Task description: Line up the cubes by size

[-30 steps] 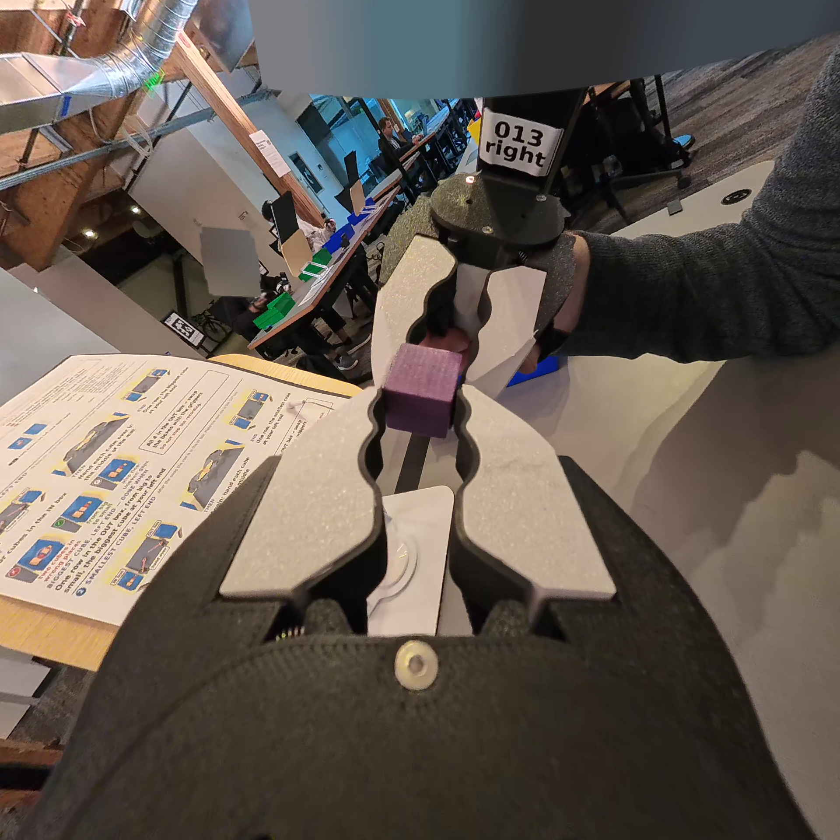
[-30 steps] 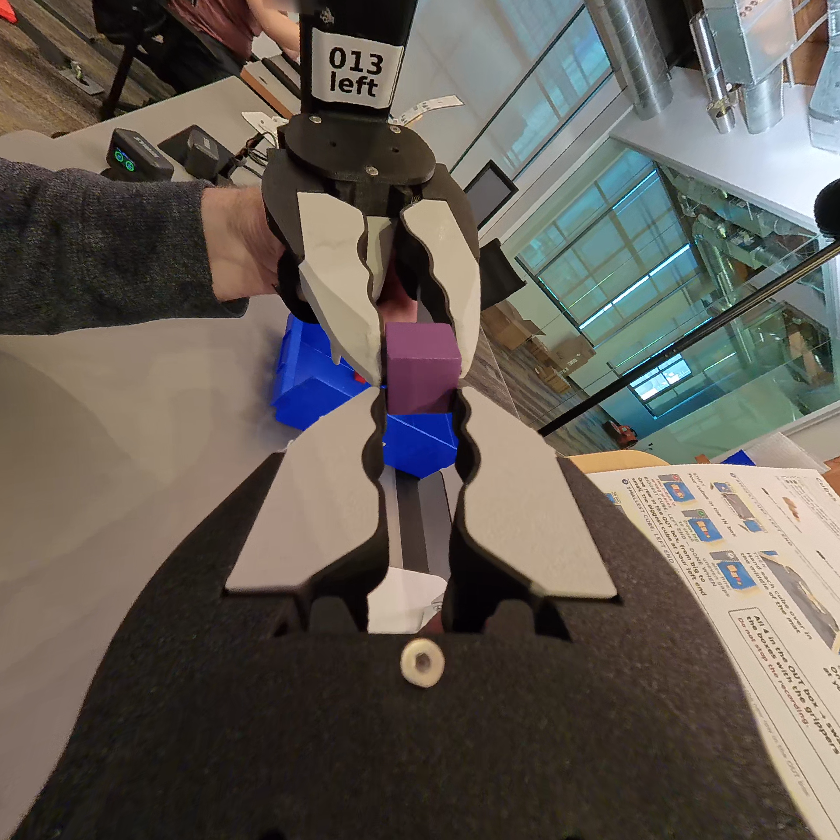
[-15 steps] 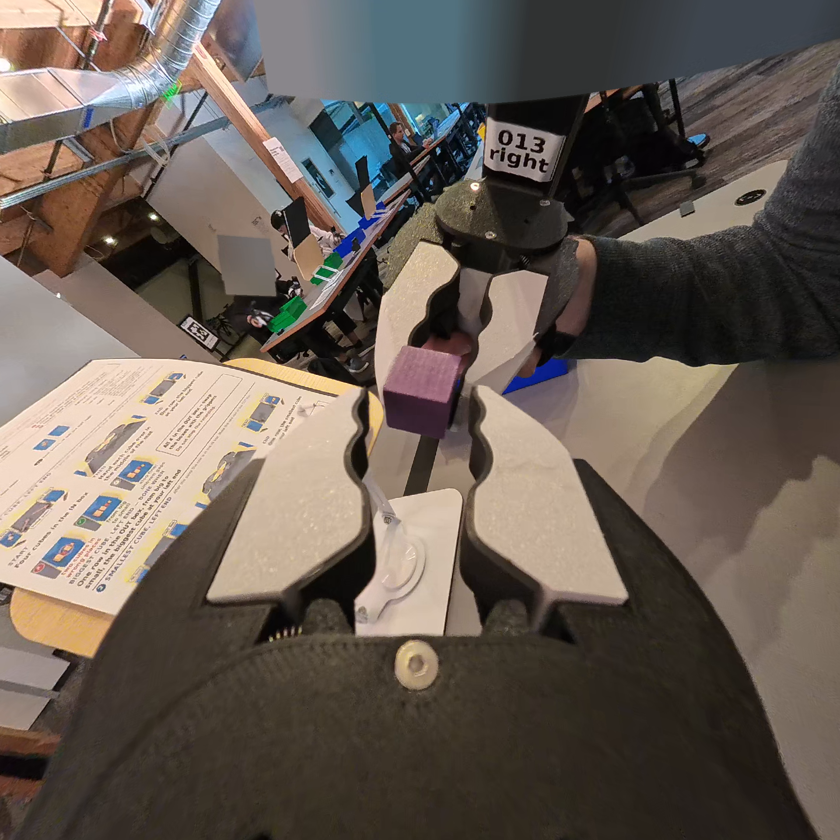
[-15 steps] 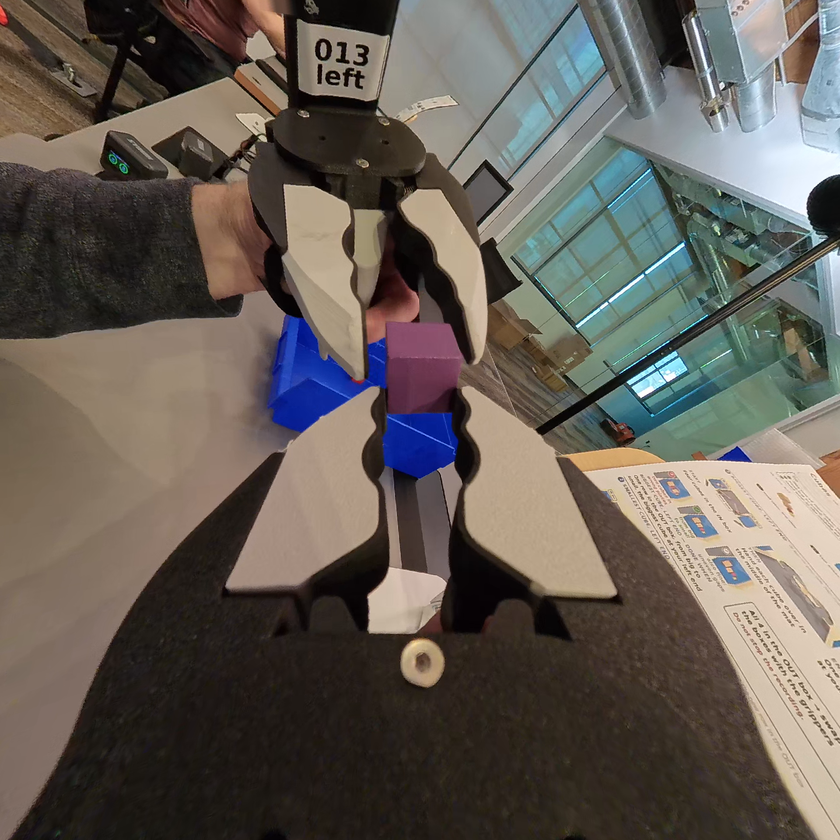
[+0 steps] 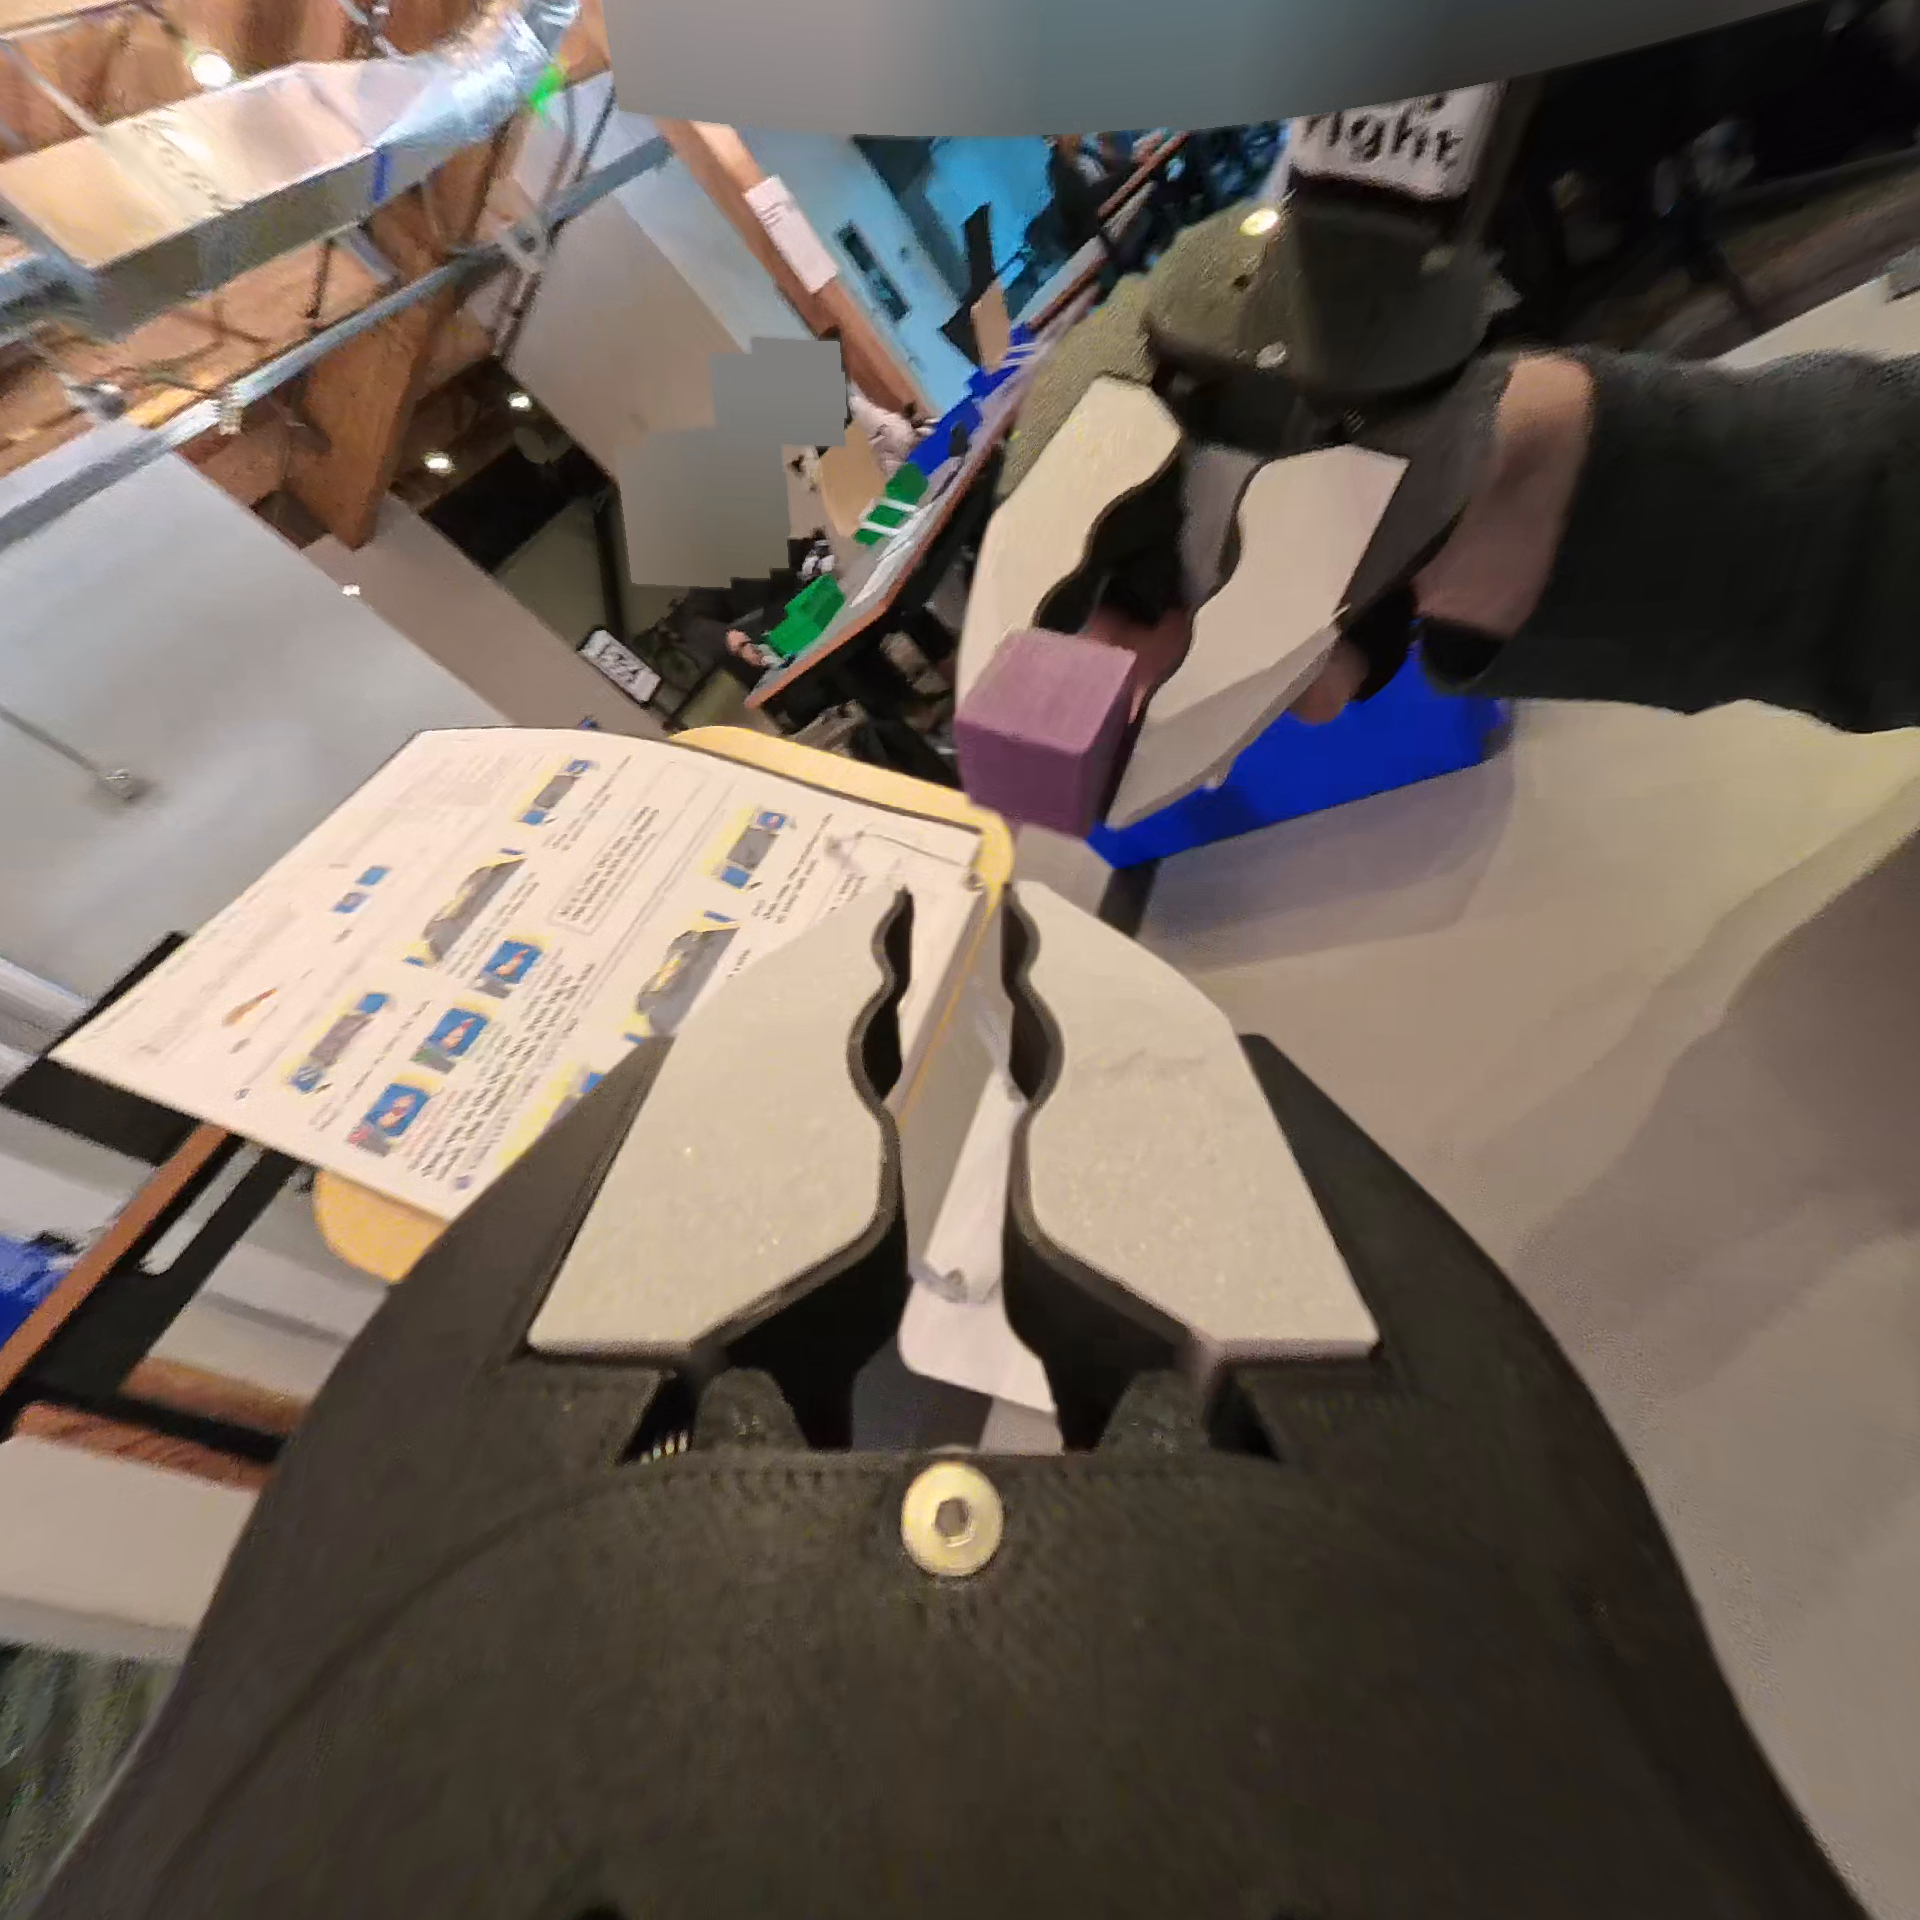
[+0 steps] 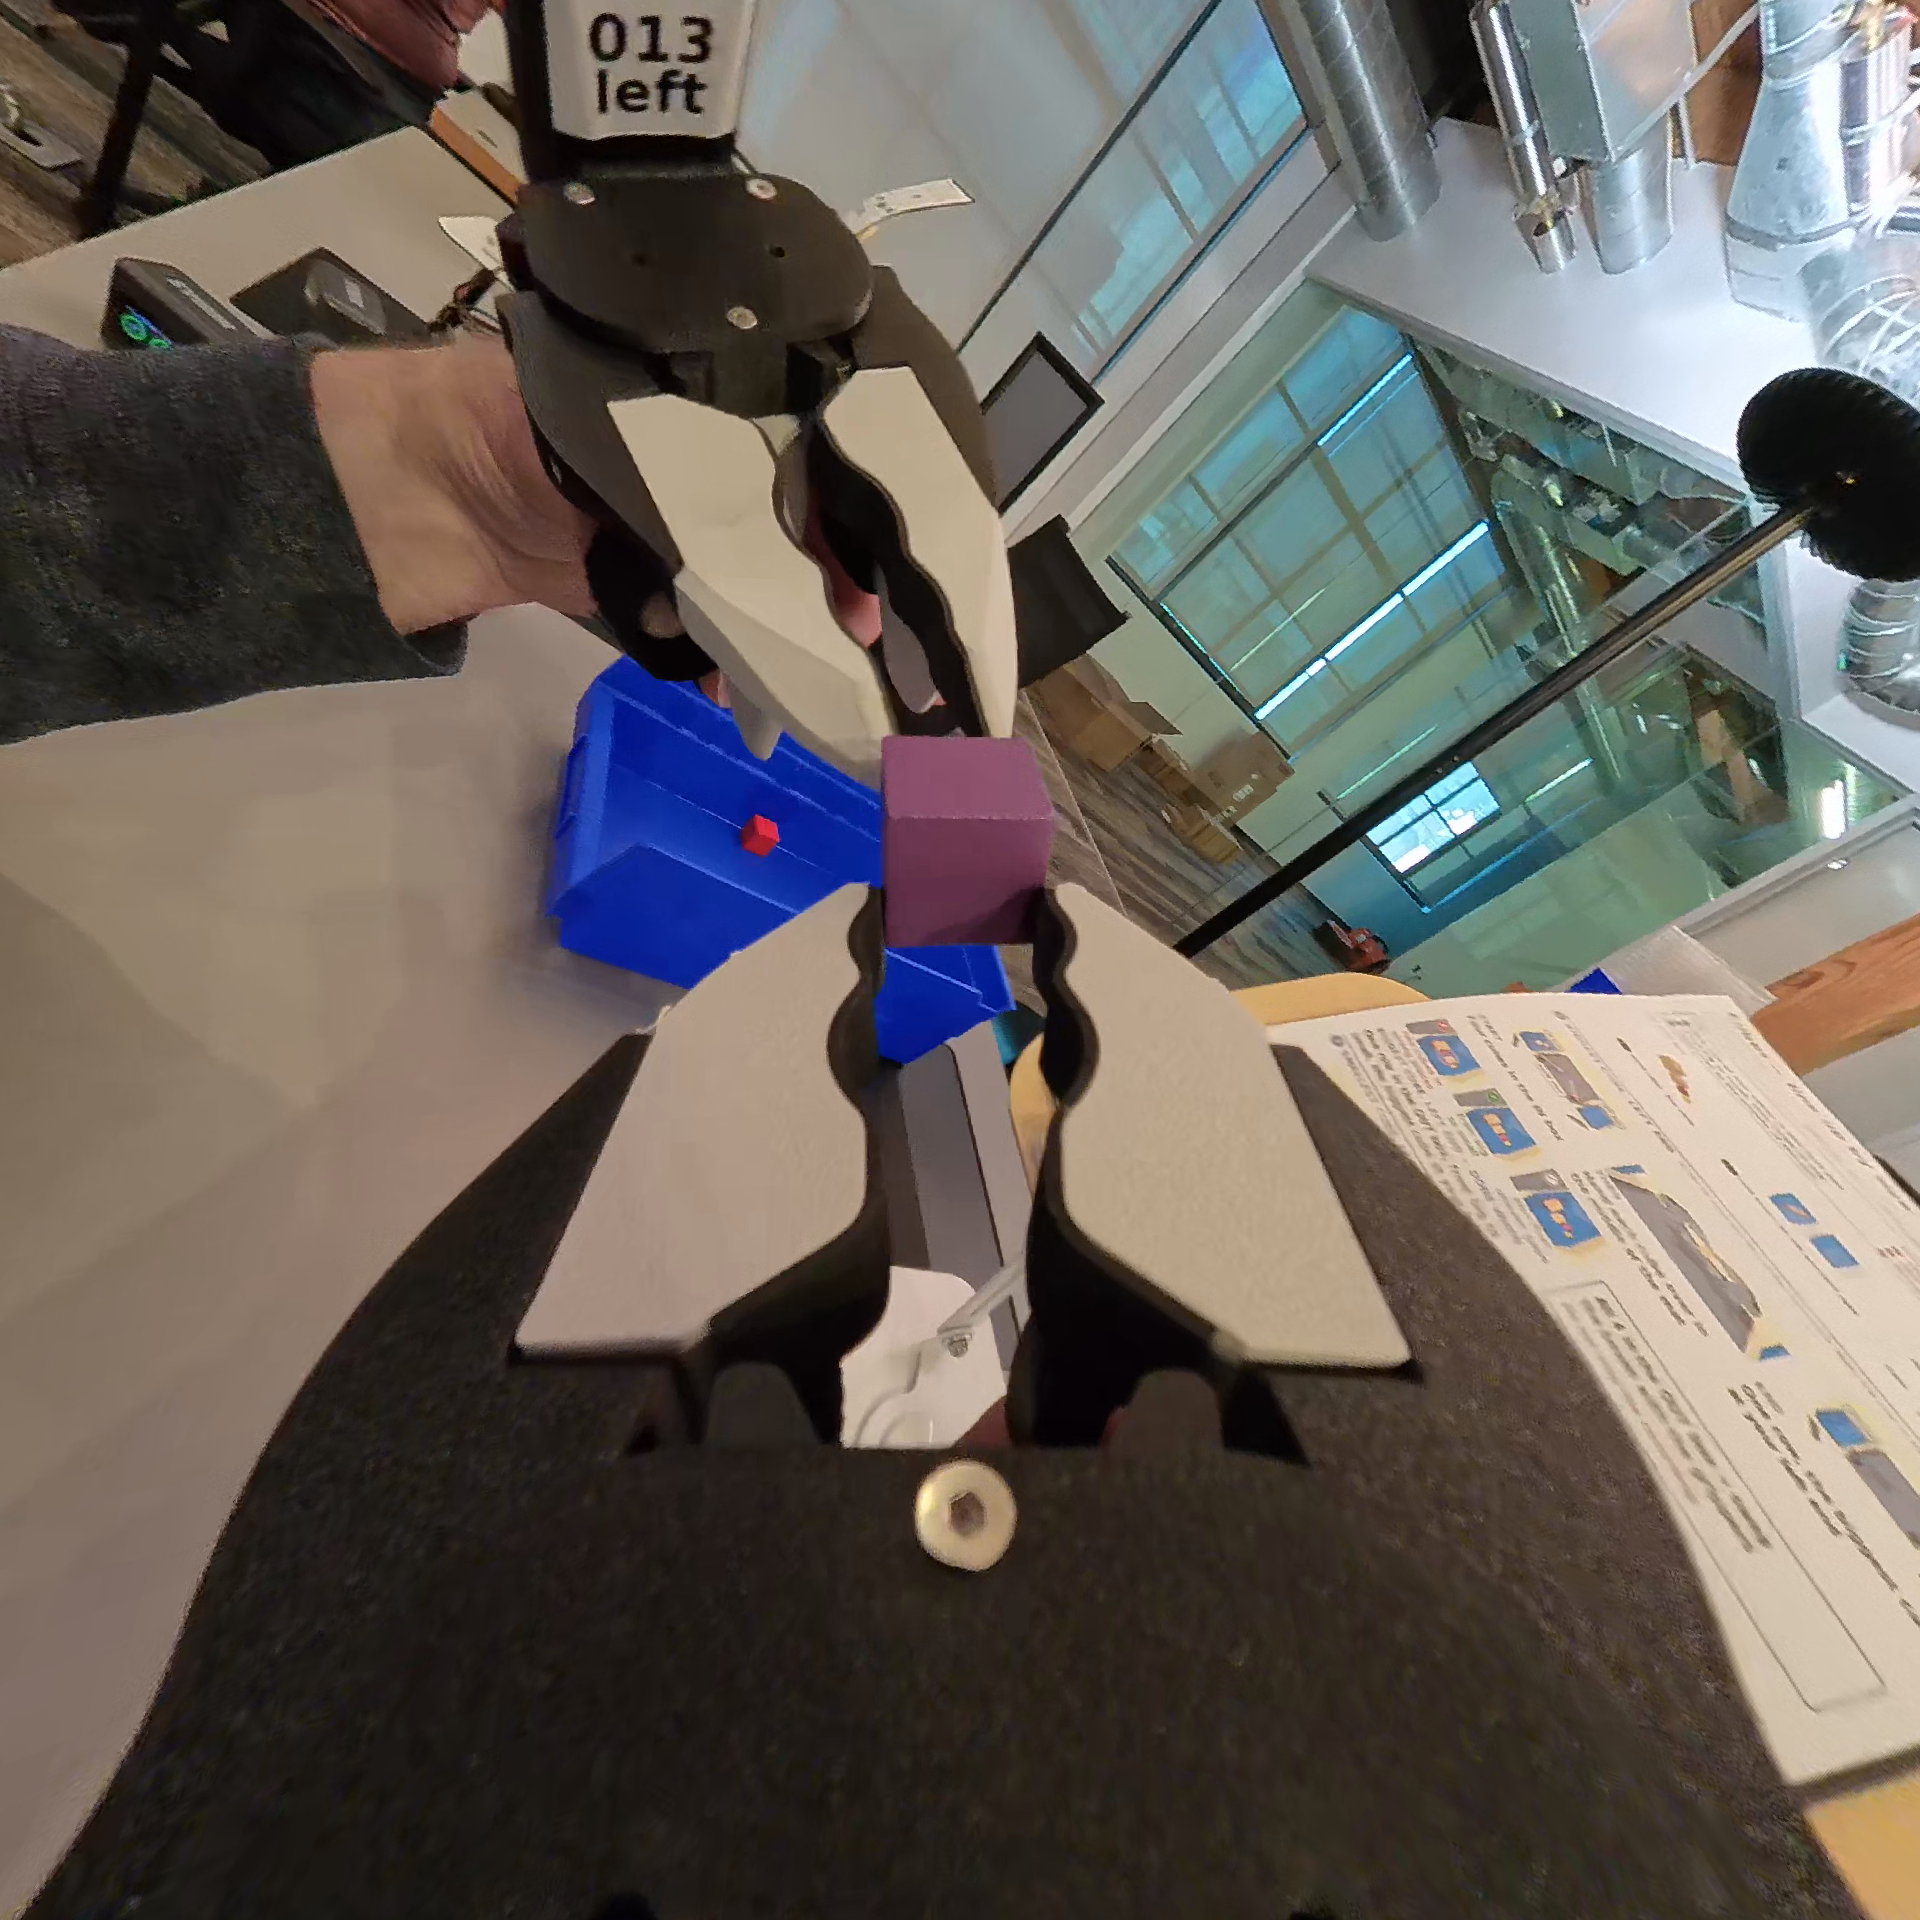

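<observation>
Bright daylight, left view motion-blurred, fisheye edges

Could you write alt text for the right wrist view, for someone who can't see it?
A handheld gripper pinches a purple cube between its two fingertips. Facing it, a second hand-held gripper hovers empty above a blue bin holding a tiny red cube.
</observation>
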Demonstrator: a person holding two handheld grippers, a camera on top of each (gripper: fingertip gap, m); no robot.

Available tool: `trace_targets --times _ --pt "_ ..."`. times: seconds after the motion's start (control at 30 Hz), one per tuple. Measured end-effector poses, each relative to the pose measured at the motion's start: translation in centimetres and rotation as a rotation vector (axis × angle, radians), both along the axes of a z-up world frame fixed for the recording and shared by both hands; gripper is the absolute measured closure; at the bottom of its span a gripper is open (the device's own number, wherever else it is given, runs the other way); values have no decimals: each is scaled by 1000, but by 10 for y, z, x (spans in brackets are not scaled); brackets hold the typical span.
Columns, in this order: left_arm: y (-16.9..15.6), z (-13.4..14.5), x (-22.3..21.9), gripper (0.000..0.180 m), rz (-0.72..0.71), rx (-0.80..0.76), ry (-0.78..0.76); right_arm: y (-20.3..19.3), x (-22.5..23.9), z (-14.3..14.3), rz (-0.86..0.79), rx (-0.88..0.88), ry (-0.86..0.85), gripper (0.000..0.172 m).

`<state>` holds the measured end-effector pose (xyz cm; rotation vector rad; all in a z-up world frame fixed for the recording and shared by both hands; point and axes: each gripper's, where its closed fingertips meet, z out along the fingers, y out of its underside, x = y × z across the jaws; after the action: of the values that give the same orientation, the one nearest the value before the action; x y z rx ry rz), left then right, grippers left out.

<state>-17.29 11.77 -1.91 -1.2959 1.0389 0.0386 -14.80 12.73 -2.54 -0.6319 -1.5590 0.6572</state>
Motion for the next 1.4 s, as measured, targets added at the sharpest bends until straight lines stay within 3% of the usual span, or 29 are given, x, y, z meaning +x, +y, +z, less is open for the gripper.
trace_targets --times 0.1,0.23,0.37,0.57,0.77,1.07,1.4 --pt "-4 11 -7 180 31 36 -17 10 16 11 -50 14 23 145" --pt "-23 41 -19 180 36 125 -99 41 64 26 -177 25 49 145" --pt "-31 60 -10 180 1 187 -111 101 138 21 -408 92 -58 145" --pt "-23 77 14 180 -27 271 -91 201 244 -36 -706 131 -479 144" --pt "-19 74 18 180 -27 269 -79 265 319 -111 -818 107 -882 145" --pt "-25 78 13 180 -36 281 -93 304 363 -216 -772 11 -1313 144" --pt "-19 73 11 180 -30 261 -86 311 374 -248 -710 62 -1530 145"
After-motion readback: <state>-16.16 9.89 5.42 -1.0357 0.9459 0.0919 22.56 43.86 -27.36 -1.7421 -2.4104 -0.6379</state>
